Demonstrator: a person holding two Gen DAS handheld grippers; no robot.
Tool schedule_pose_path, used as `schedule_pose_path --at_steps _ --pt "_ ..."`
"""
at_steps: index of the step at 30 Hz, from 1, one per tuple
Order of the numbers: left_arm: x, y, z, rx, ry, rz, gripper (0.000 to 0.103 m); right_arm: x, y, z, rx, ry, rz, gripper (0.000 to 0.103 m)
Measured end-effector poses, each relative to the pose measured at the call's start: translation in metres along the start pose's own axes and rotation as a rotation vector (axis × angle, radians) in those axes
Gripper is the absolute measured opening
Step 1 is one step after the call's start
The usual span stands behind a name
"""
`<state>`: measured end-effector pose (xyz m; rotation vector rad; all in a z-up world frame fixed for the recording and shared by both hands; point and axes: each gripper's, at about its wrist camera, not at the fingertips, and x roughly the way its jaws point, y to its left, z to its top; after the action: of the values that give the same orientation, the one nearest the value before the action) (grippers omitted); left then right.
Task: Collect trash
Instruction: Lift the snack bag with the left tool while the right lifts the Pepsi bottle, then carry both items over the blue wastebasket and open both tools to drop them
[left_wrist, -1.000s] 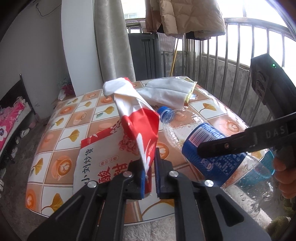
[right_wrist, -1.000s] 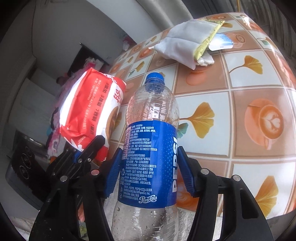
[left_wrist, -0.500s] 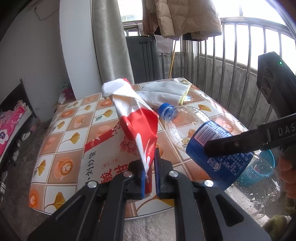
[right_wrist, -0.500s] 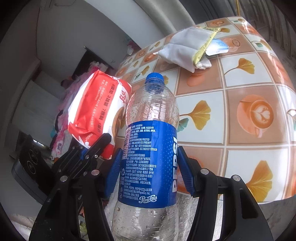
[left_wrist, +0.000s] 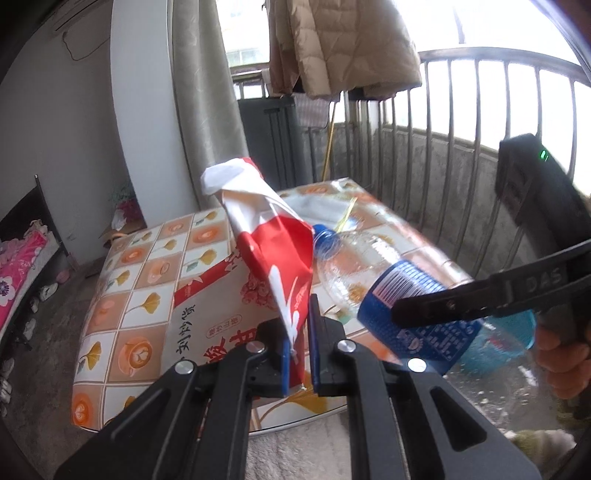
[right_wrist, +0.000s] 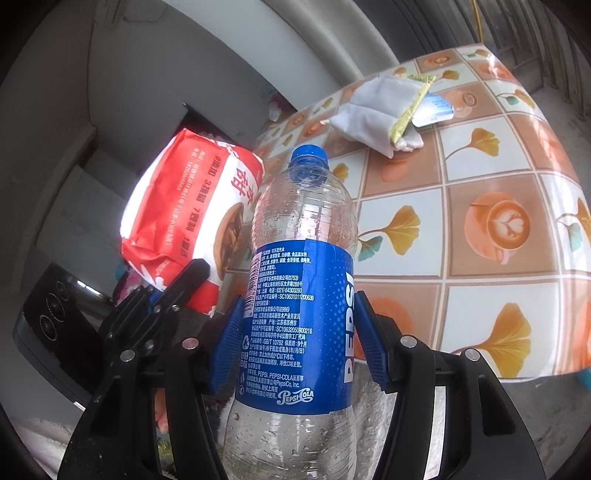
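Both jaws loaded: left gripper (left_wrist: 297, 347) pinched nearly shut on red-white snack bag (left_wrist: 273, 254), right gripper (right_wrist: 295, 343) clamped around Pepsi bottle (right_wrist: 299, 295), both held off the table (right_wrist: 480, 206). Roughly midway, I'd judge; white pouch (right_wrist: 373, 110) left lying there (bin not visible). Bag crumpled, bottle near empty, capped.

Bright overexposed daylight through the balcony railing (left_wrist: 476, 155), glare on the glossy table (right_wrist: 517, 206), heavy fisheye curvature, dark corners.
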<state>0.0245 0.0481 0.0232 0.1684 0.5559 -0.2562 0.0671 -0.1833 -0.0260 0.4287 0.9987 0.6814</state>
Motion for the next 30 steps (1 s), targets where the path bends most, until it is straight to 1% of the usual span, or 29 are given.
schedule_pose_path --at_steps 3,6,8,9,12,15,17,20,22,23,26,29,30 --pt "-0.017 0.002 0.01 -0.027 -0.035 -0.063 0.008 -0.016 -0.001 -0.004 0.011 -0.034 0.047 0.055" --pt "-0.033 0.006 0.022 -0.063 -0.072 -0.158 0.008 -0.034 -0.005 -0.01 0.031 -0.08 0.078 0.055" --pt "-0.04 0.007 0.031 -0.089 -0.088 -0.241 0.008 -0.049 -0.009 -0.014 0.049 -0.115 0.088 0.055" --pt "-0.042 0.007 0.035 -0.099 -0.094 -0.276 0.008 -0.056 -0.011 -0.016 0.057 -0.132 0.087 0.055" --pt "-0.044 0.002 0.05 -0.134 -0.107 -0.416 0.008 -0.086 -0.023 -0.024 0.097 -0.204 0.056 0.055" --pt "-0.038 -0.013 0.066 -0.15 -0.107 -0.554 0.008 -0.117 -0.042 -0.034 0.153 -0.278 0.015 0.055" --pt "-0.028 -0.03 0.078 -0.151 -0.092 -0.648 0.008 -0.138 -0.058 -0.042 0.203 -0.329 -0.01 0.055" --pt "-0.013 -0.061 0.094 -0.131 -0.061 -0.736 0.008 -0.174 -0.089 -0.058 0.311 -0.412 -0.019 0.055" --pt "0.001 -0.088 0.105 -0.114 -0.025 -0.784 0.008 -0.196 -0.11 -0.07 0.384 -0.463 -0.058 0.055" --pt "0.009 -0.103 0.11 -0.104 -0.011 -0.81 0.008 -0.207 -0.122 -0.076 0.432 -0.486 -0.094 0.055" --pt "0.031 -0.147 0.118 -0.064 0.044 -0.857 0.008 -0.235 -0.155 -0.097 0.561 -0.548 -0.179 0.055" --pt "0.06 -0.192 0.121 -0.017 0.114 -0.872 0.008 -0.255 -0.184 -0.12 0.667 -0.603 -0.264 0.056" --pt "0.071 -0.207 0.12 0.0 0.141 -0.886 0.008 -0.26 -0.195 -0.129 0.707 -0.616 -0.278 0.056"
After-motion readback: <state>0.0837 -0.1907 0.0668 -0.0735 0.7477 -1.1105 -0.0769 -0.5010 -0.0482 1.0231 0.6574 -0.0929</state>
